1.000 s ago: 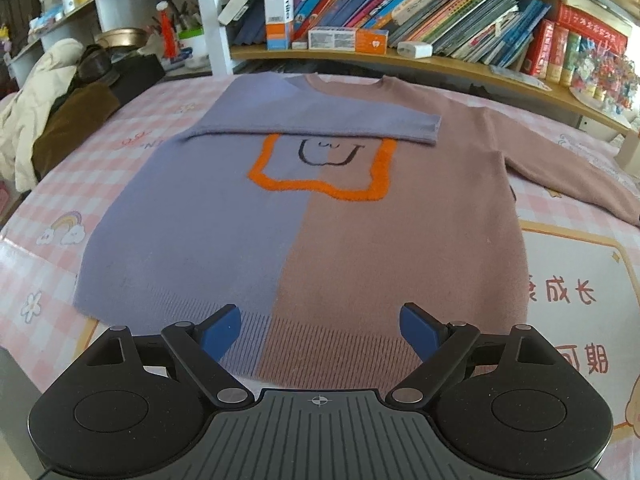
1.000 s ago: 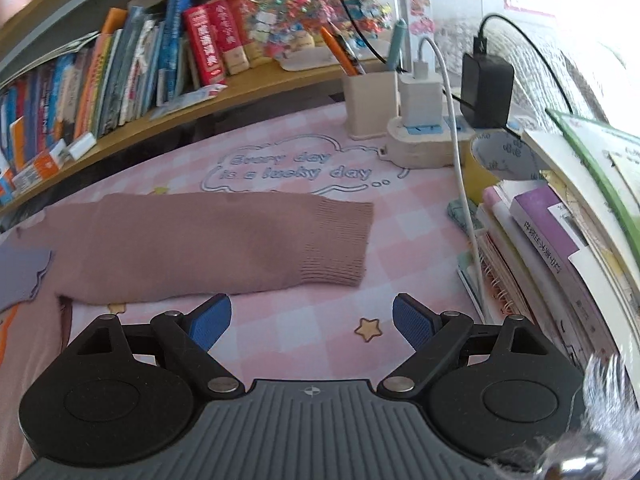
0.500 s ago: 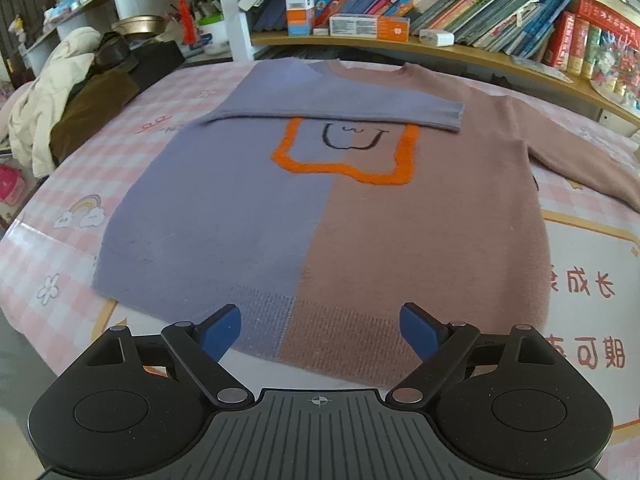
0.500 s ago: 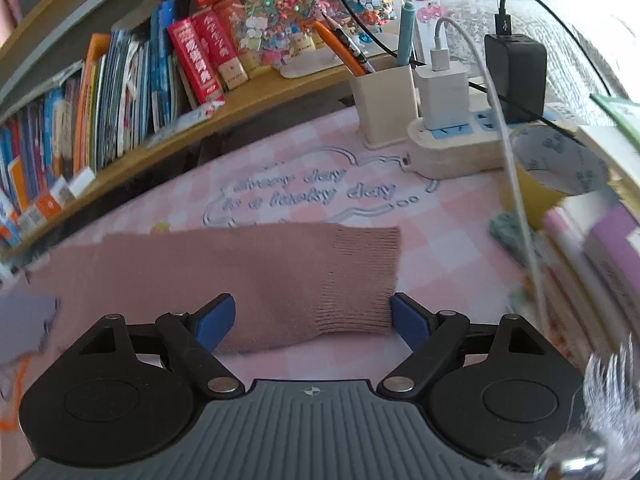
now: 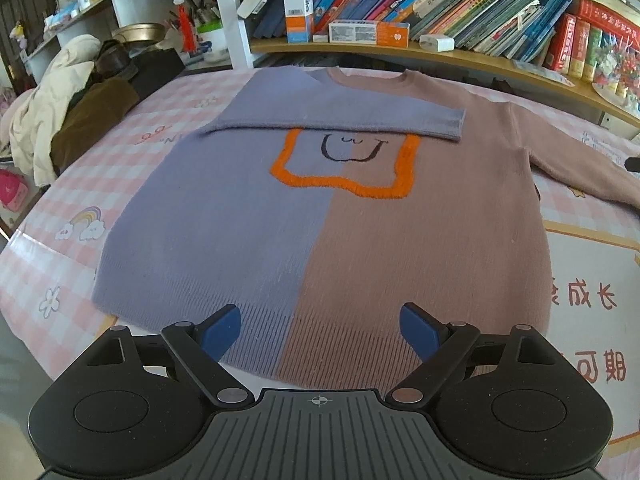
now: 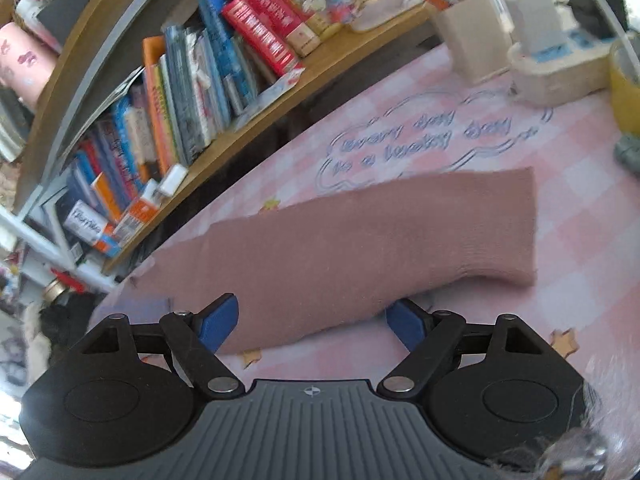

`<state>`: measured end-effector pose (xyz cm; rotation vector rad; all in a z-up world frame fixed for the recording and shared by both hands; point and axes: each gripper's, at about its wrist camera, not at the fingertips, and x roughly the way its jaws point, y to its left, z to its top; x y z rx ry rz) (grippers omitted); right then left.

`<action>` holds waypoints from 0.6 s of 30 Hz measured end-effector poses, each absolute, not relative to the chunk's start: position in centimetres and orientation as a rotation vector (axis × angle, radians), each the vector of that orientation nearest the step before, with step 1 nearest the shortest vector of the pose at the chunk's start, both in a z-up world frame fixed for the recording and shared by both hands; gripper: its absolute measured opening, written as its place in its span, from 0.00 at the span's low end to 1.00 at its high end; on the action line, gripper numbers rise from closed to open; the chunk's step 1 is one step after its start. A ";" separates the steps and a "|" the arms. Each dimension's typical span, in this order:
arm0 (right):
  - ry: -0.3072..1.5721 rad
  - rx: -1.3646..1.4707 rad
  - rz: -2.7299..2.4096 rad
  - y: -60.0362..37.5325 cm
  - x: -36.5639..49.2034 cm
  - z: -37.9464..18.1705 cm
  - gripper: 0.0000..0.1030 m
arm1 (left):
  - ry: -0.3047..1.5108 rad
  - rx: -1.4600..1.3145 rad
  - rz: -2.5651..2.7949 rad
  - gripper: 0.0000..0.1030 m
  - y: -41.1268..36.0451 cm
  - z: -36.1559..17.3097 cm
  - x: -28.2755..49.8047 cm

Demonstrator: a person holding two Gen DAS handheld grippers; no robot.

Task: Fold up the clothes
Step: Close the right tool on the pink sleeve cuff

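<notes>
A two-tone sweater (image 5: 320, 208) lies flat on the pink table (image 5: 56, 248), purple sleeve (image 5: 340, 114) folded across, pink sleeve (image 6: 360, 248) outstretched; both grippers (image 5: 320, 330) (image 6: 310, 322) gape empty, so grasp near the cuff, carrying it squarely across.

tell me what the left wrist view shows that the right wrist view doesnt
Only the left wrist view shows the sweater body with its orange outline and the blue sleeve folded across the chest, plus the open left gripper. Only the right wrist view shows the pink sleeve's cuff, the power strip and the open right gripper. Both show the pink sleeve, bookshelf and checked tablecloth.
</notes>
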<state>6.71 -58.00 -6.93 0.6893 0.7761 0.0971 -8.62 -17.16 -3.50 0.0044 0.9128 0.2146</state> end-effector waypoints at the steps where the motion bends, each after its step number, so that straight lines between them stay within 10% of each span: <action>1: 0.772 0.685 0.081 -58.3 6.8 -6.9 0.76 | 0.912 0.004 0.217 0.87 -17.1 -3.5 -8.6; 10: 0.755 0.685 -0.037 -61.3 6.9 -6.8 0.58 | 0.904 -0.014 0.233 0.87 -16.6 -3.3 -8.7; 18: 0.809 0.729 -0.076 -62.2 6.8 -6.8 0.06 | 0.886 -0.015 0.219 0.87 -16.4 -3.1 -9.0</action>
